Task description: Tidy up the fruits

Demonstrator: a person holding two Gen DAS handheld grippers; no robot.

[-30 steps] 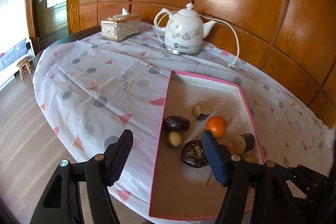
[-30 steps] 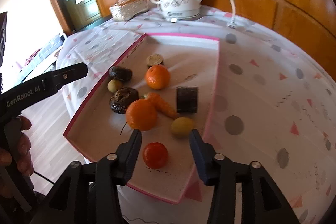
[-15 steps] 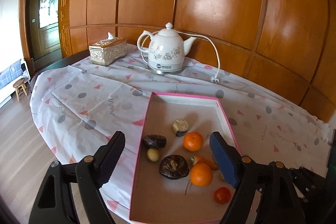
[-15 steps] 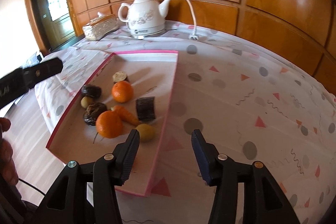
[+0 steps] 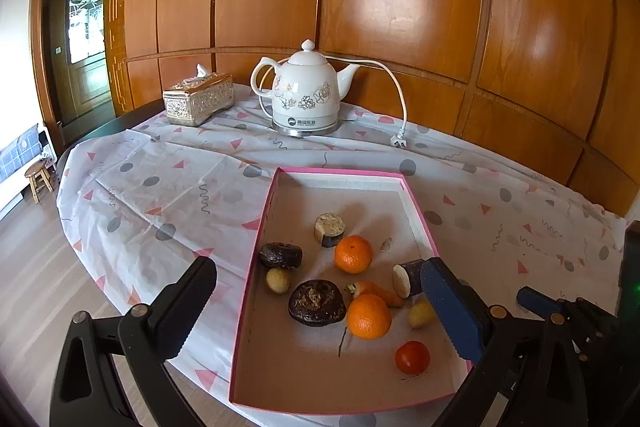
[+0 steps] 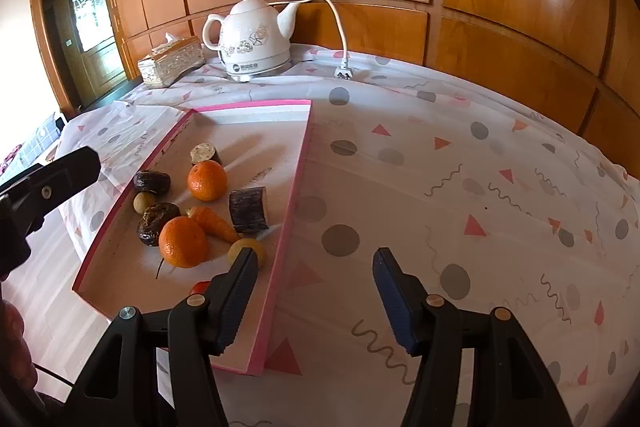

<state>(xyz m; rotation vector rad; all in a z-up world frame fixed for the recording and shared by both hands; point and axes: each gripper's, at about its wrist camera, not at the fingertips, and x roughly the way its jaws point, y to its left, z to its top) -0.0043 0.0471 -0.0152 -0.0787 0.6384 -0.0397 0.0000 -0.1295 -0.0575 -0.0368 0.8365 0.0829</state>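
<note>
Both claws are opening, empty: left claw (image 5: pixel 316 299) now spread wide over the tray (image 5: pixel 256 267), right claw (image 6: pixel 314 281) now beside the tray over the worktop (image 6: pixel 480 187).

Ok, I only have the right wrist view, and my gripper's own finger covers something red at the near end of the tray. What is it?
Observer: A small red tomato, whole. It lies by itself on the floor of the tray, clear of the nearer orange.
Operator: And the left gripper? I can only see one finger of it.
Observer: Both fingers of the left gripper show in its own camera. Its jaws are opening wide and grip nothing, and the fruit lies on the tray beyond them.
</note>
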